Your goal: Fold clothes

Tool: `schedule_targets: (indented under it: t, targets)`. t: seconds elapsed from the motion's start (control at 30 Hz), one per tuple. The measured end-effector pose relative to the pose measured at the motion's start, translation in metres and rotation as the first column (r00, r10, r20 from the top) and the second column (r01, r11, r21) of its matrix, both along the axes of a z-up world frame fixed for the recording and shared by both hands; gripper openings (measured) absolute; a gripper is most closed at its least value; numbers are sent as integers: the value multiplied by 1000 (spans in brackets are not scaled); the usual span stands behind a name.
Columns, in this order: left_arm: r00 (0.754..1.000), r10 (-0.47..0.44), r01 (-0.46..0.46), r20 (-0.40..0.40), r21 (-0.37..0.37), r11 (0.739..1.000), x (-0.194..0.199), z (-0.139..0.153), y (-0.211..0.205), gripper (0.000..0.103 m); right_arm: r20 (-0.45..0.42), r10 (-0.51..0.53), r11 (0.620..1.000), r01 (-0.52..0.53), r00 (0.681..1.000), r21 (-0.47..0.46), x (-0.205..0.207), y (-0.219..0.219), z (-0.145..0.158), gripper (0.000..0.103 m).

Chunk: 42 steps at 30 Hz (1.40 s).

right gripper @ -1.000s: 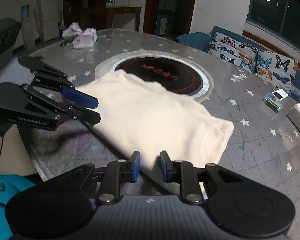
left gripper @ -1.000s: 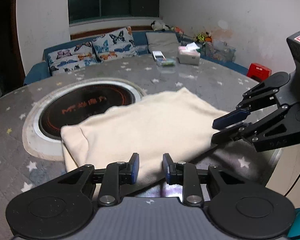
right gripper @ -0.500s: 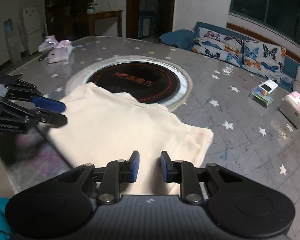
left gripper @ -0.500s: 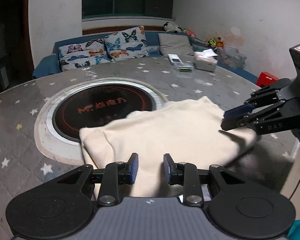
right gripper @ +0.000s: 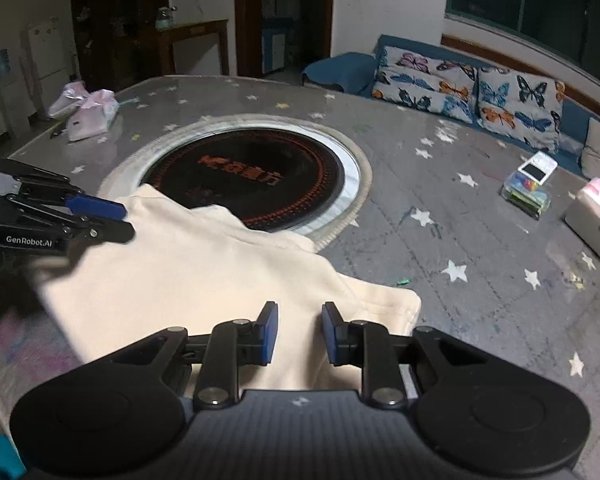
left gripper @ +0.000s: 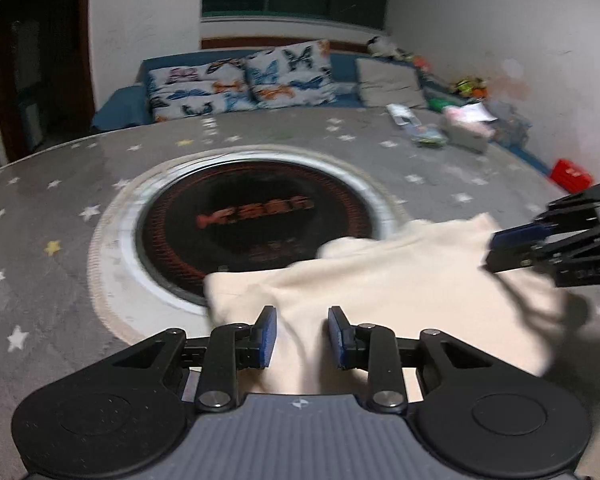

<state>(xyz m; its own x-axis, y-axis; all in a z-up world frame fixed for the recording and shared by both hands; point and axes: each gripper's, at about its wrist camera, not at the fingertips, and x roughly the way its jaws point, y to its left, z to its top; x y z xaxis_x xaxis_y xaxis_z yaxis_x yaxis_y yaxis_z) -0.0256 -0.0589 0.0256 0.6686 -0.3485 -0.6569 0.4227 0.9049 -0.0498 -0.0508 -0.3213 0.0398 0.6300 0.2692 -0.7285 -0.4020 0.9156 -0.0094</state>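
Cream garment (left gripper: 380,292) lay folded over on the starred worktop (right gripper: 460,208) beside the black hob, left gripper (left gripper: 302,334) and right gripper (right gripper: 298,332) jaws part-open with cloth between, unpinched; more folds likely remained.

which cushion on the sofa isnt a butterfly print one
The plain grey cushion at the right end of the blue sofa, nearest the toys in the corner. The two cushions to its left both carry blue and orange butterflies on white.
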Motion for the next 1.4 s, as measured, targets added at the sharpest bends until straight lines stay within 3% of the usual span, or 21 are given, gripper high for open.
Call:
schedule_targets:
  t: [0.17, 0.27, 0.37, 0.7, 0.93, 1.0, 1.1, 1.23, 1.3, 1.4]
  targets:
    - [998, 61, -62, 26, 19, 998, 12, 5, 15, 31, -10, -14, 1000, 13, 1000, -6, 6, -2, -5, 22]
    - [995, 99, -100, -11, -44, 994, 13, 10, 37, 30, -6, -6, 1000, 6, 1000, -17, 5, 0, -5, 22]
    - [994, 98, -101, -39, -106, 989, 0, 15, 52, 30, 2, -5, 1000, 5, 1000, -14, 4, -1, -3, 22]
    - [996, 53, -62, -73, -132, 989, -27, 7, 38, 28, 26, 23, 1000, -22, 999, -19, -13, 7, 6, 22]
    - [995, 57, -68, -82, -134, 989, -23, 2, 35, 27, 24, 26, 1000, -26, 999, -15, -19, 8, 4, 22]
    - [995, 58, -68, -81, -132, 989, -22, 1, 33, 15, 25, 29, 999, -29, 999, -16, -21, 9, 4, 22]
    - [997, 68, -72, -46, -108, 992, -25, 3, 28, 7, 23, 33, 999, -32, 999, -24, -22, 11, 1, 23]
    - [993, 78, -74, 84, -47, 996, -36, 17, 21, 6, 26, 40, 998, -39, 999, -40, -25, 12, -1, 23]
    - [993, 79, -77, 88, -26, 997, -33, 14, 19, 6, 26, 42, 998, -41, 999, -40, -25, 12, -3, 23]
    - [996, 86, -86, 34, -9, 996, -24, 3, 18, 7, 24, 42, 999, -42, 999, -34, -23, 11, -1, 23]
